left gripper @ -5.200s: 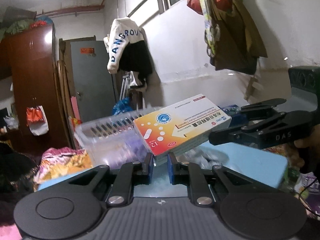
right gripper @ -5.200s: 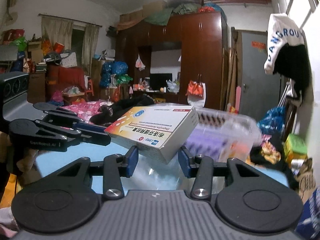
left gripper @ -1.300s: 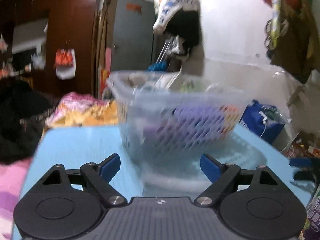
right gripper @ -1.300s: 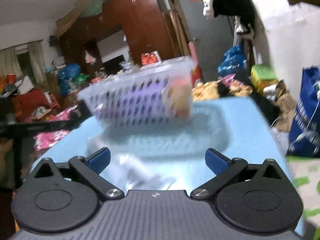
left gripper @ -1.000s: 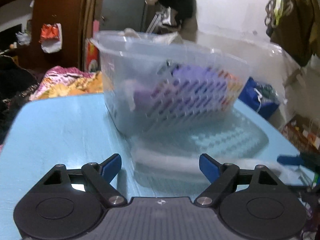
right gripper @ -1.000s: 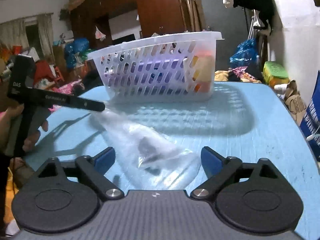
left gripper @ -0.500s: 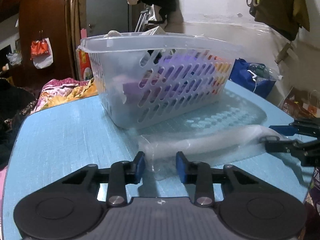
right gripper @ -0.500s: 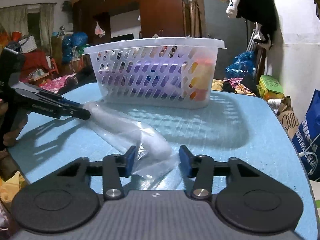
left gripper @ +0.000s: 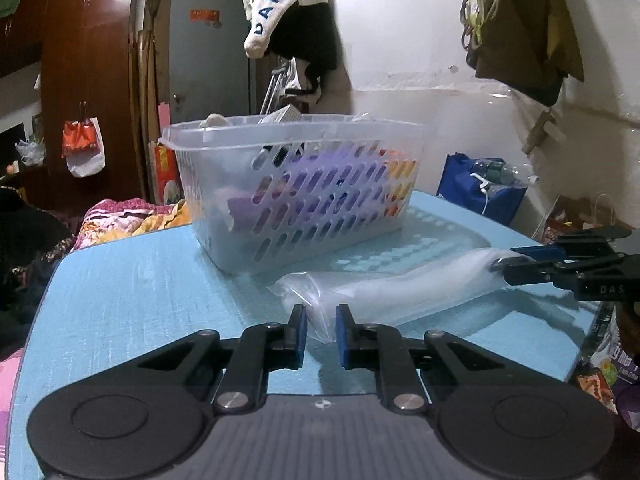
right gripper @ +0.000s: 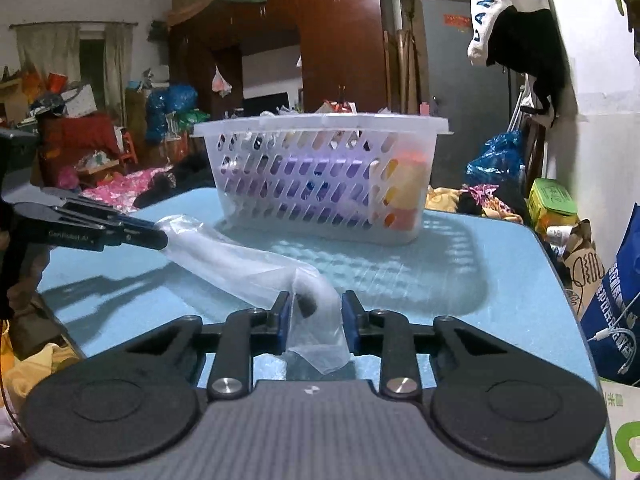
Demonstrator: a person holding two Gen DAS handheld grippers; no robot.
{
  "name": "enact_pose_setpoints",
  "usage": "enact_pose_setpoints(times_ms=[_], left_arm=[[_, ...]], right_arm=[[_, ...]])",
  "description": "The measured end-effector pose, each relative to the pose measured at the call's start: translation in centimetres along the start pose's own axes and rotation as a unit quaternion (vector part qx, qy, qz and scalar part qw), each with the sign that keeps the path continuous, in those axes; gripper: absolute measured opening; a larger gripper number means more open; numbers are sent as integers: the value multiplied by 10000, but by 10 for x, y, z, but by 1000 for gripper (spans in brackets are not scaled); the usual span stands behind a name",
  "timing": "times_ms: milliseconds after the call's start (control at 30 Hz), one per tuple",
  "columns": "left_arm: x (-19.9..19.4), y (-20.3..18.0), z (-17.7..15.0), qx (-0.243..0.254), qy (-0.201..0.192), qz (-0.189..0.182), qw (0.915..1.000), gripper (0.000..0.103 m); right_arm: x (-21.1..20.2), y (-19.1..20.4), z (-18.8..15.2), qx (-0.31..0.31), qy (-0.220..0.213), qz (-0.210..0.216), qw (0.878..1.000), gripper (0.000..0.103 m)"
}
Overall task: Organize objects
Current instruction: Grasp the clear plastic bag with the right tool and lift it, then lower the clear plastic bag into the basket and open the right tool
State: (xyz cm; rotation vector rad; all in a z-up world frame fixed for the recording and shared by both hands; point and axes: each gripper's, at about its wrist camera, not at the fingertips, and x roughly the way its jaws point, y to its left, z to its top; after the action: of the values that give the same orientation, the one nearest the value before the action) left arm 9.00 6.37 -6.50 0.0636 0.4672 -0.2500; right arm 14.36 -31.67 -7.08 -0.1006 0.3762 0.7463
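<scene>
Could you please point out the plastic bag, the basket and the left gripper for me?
plastic bag (right gripper: 240, 266): right wrist view, its middle.
basket (right gripper: 320, 178): right wrist view, slotted front wall.
left gripper (left gripper: 321, 330): left wrist view, between fingertips.

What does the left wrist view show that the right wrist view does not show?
Only the left wrist view shows the blue bag with bottles against the white wall. Only the right wrist view shows the curtained window and a small dark object inside the plastic bag. Both show the basket, the blue table, and the left tongs and right tongs pinching opposite ends of the bag.
</scene>
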Motion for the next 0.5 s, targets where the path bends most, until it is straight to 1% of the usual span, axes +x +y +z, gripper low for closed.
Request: enact_pose_setpoints(times_ms=[167,300,400,500], left_arm=[[-7,-4,2,8,-137,-21,9999,18],[-22,-11,12,83,-373,-5,9993,18],[-35,-16,30,219,-536,47,9983,18],[-45,-20,61,371,-780,151,9961,18]], right_arm=[[-5,-1,5,-33,-86,-17,10000,29],[-14,0,16,-137,-225,-19,9997,27],[-22,-1,36,-284,-384,-42,9989,26],[-27,-4,68,-443,-602,-87,9972,24]])
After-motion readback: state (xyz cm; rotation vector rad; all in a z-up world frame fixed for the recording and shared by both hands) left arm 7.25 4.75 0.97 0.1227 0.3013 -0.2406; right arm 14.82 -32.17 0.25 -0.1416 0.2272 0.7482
